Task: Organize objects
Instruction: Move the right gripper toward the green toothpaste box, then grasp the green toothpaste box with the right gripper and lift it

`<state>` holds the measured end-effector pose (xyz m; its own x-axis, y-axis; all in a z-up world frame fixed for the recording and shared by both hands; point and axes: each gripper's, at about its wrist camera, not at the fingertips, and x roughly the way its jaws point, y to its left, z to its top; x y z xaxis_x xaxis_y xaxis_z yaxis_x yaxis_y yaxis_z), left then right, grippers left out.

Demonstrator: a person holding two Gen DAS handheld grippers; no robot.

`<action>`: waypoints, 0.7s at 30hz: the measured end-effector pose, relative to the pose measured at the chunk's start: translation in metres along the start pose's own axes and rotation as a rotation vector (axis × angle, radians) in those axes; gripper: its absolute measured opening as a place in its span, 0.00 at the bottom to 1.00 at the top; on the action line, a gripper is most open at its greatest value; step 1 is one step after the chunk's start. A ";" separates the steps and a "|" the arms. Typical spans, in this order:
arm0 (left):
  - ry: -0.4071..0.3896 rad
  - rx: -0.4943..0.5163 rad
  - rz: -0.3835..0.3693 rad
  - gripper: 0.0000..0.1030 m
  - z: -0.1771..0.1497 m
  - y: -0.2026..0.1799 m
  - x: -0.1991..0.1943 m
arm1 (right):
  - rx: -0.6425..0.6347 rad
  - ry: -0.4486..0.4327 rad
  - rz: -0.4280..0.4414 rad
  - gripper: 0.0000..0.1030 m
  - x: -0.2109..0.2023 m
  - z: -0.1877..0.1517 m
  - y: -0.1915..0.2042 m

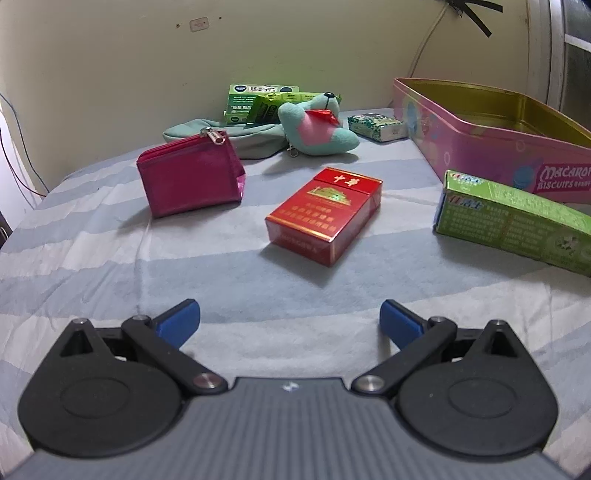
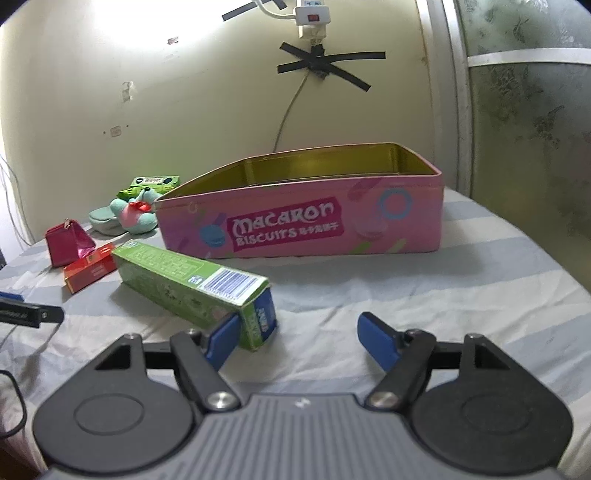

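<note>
A pink Macaron Biscuits tin [image 2: 295, 229] stands open on the striped bed sheet; it also shows in the left wrist view [image 1: 480, 155]. A long green box [image 2: 192, 284] lies in front of it, also seen from the left [image 1: 517, 221]. A red cigarette pack [image 1: 325, 214] lies ahead of my left gripper [image 1: 290, 317], which is open and empty. My right gripper [image 2: 295, 336] is open; its left finger [image 2: 221, 339] sits beside the green box's near end. A magenta purse [image 1: 190, 173] and a teal plush toy [image 1: 317, 125] lie farther back.
A grey pouch [image 1: 221, 136], green medicine boxes [image 1: 258, 99] and a small patterned box [image 1: 376, 125] lie near the wall. A cable and power strip [image 2: 310, 14] hang on the wall. The left gripper's finger tip [image 2: 22, 310] shows at the right view's left edge.
</note>
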<state>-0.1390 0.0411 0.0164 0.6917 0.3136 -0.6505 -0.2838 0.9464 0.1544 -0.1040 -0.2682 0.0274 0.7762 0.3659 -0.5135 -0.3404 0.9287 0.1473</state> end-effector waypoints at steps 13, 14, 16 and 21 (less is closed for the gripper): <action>-0.018 0.016 -0.036 1.00 0.012 -0.009 0.002 | -0.038 0.013 0.092 0.71 0.004 -0.003 0.013; -0.037 0.016 -0.056 1.00 0.015 -0.009 -0.001 | -0.043 0.018 0.095 0.71 0.006 -0.003 0.015; -0.088 0.017 -0.107 1.00 0.023 -0.012 -0.006 | -0.052 0.025 0.101 0.71 0.008 -0.003 0.017; -0.153 0.051 -0.235 1.00 0.041 -0.028 -0.008 | -0.070 0.040 0.109 0.71 0.013 -0.004 0.024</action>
<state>-0.1096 0.0148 0.0479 0.8280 0.0900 -0.5534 -0.0728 0.9959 0.0531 -0.1039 -0.2409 0.0210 0.7112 0.4607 -0.5310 -0.4589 0.8764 0.1459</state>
